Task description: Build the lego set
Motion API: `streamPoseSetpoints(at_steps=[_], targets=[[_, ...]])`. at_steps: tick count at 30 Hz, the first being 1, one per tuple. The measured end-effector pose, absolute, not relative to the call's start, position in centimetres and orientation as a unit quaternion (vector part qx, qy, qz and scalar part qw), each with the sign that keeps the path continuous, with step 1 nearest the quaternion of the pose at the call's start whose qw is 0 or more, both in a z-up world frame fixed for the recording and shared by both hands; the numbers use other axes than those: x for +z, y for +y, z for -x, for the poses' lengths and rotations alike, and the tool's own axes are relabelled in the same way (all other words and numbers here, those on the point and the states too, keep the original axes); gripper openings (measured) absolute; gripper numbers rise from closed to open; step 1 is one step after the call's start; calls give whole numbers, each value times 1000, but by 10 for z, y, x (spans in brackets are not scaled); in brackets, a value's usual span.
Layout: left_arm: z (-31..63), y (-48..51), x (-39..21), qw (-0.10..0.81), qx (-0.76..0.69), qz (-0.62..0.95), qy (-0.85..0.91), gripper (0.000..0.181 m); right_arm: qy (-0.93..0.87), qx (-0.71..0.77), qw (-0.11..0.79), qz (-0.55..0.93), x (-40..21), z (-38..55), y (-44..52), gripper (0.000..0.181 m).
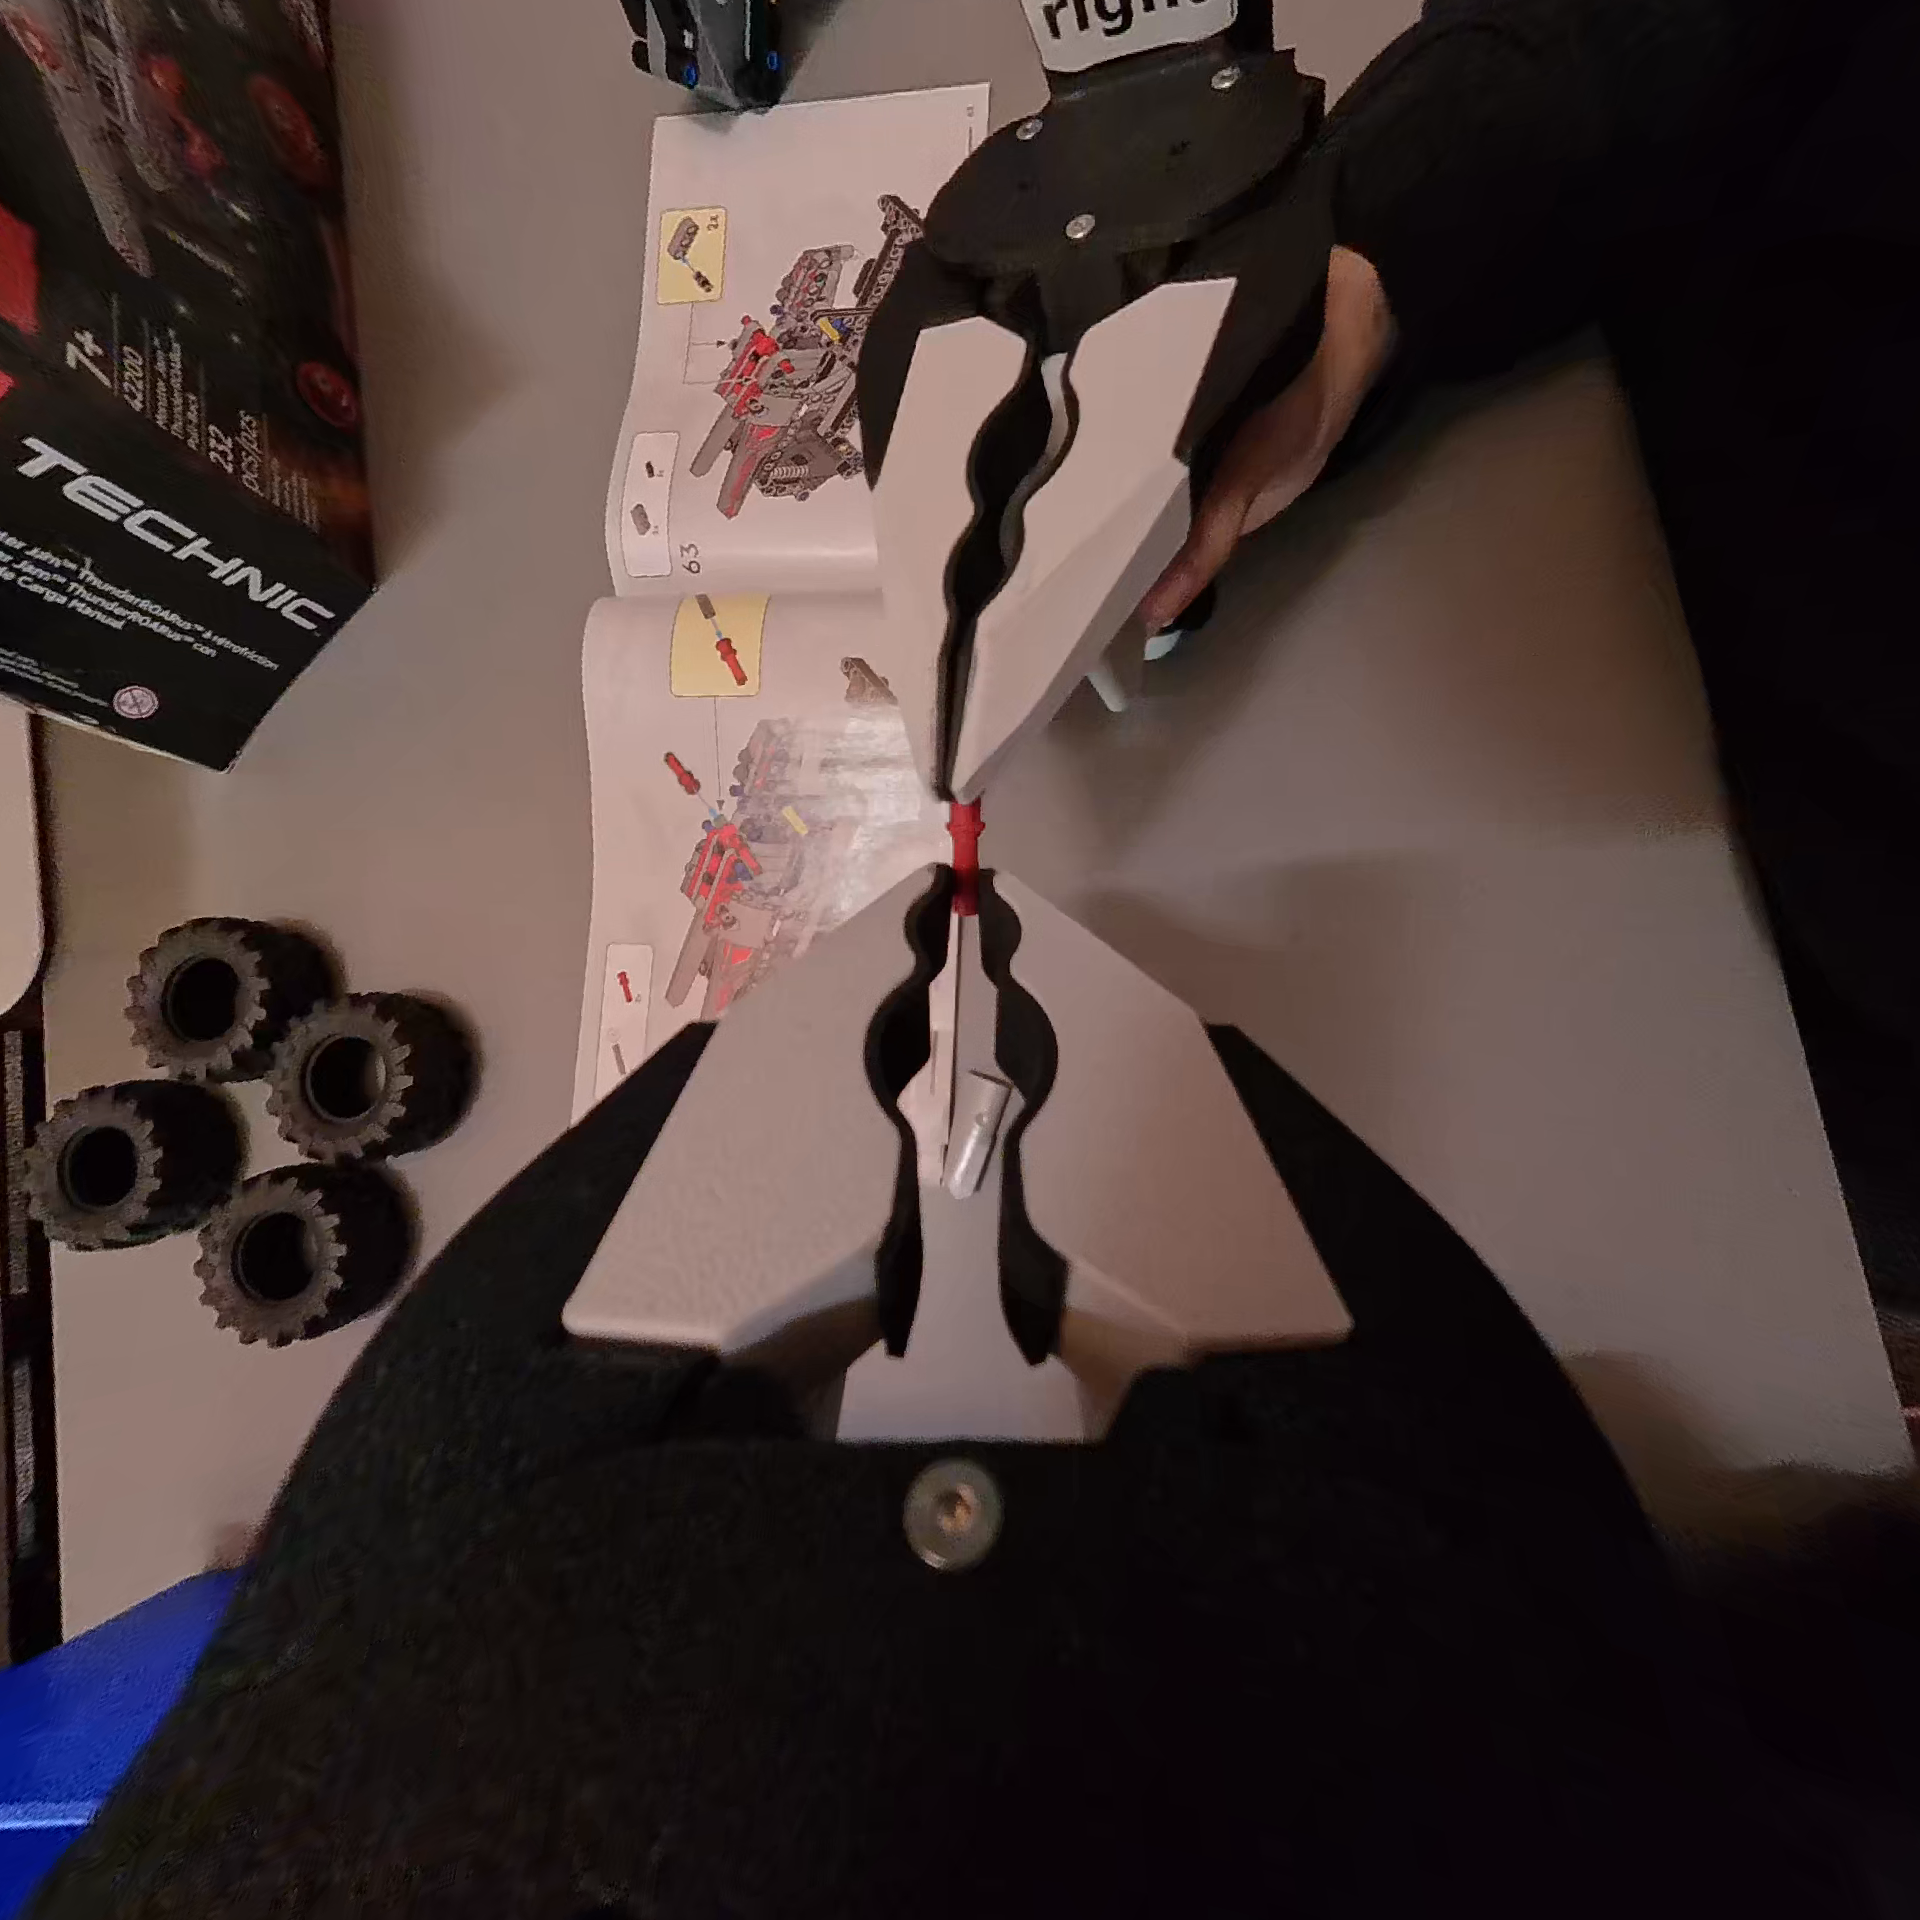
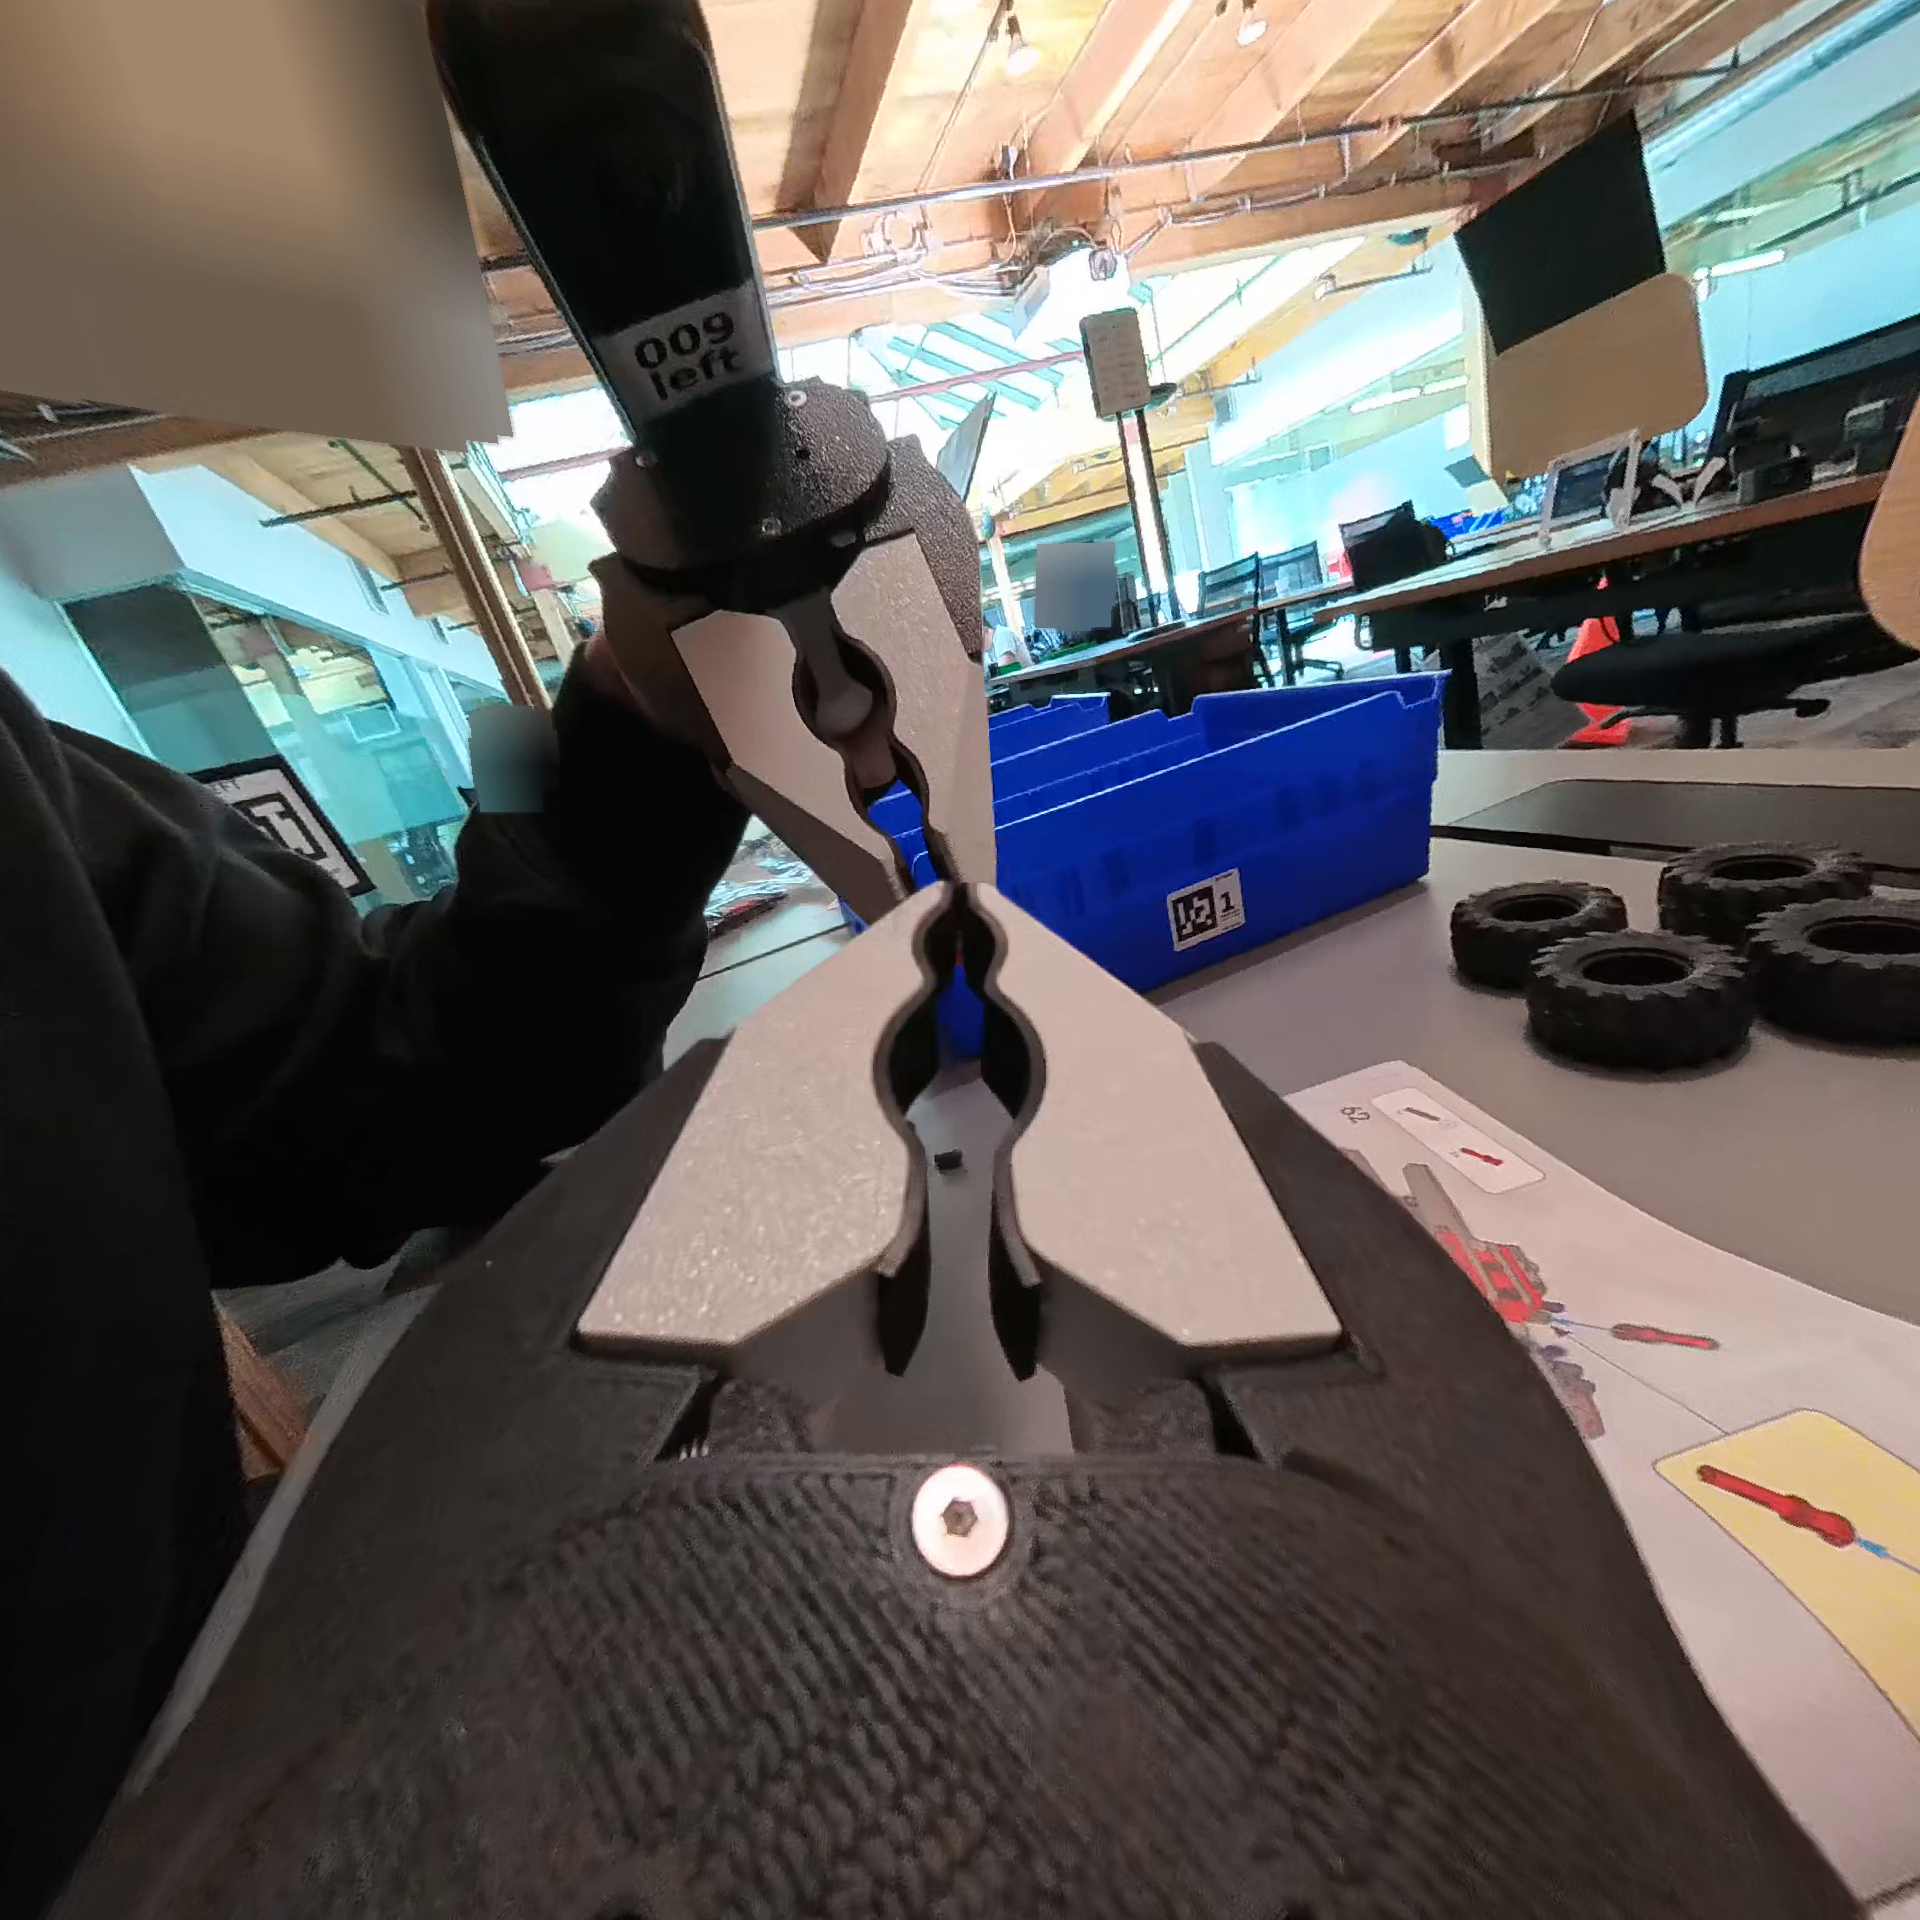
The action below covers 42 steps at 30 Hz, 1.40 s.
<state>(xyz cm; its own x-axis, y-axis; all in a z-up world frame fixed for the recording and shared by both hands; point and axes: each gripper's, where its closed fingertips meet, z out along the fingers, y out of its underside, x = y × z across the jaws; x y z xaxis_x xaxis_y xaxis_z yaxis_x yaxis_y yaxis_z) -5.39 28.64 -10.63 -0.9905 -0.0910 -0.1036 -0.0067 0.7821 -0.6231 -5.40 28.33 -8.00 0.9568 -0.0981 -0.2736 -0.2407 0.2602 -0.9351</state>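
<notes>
Left claw (image 1: 961, 894), right claw (image 1: 951, 784) pinch red pin (image 1: 964, 847), ends hidden

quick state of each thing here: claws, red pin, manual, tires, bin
left claw: shut on red pin
right claw: shut on red pin's other end
red pin: held between both tips, off the table
manual: lying open
tires: four, clustered, loose on table
blue bin: on table, contents hidden

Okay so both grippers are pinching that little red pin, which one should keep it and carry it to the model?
Probably the right. The model sits at the table's far edge beside the right gripper, while the left gripper holds the red pin from the near side.
</notes>
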Motion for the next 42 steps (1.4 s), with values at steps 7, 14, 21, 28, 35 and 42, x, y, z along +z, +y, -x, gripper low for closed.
streamPoseSetpoints(at_steps=[7,14,21,28,35,42], targets=[[43,306,-96,69,-353,65,931,2,96,-18,778,620,-76,55,278,0],[33,346,-87,82,-348,118,926,0,91,-44,746,658,-92,48,279,0],[1,419,-74,176,-314,258,897,3,109,-92,654,743,-123,42,287,0],[-15,547,-111,193,-209,483,828,12,57,-219,531,816,-156,36,288,6],[-25,576,-157,137,-196,558,794,15,69,-306,502,806,-159,16,279,23],[5,592,-190,68,-105,586,801,11,68,-332,473,813,-165,8,278,29]])
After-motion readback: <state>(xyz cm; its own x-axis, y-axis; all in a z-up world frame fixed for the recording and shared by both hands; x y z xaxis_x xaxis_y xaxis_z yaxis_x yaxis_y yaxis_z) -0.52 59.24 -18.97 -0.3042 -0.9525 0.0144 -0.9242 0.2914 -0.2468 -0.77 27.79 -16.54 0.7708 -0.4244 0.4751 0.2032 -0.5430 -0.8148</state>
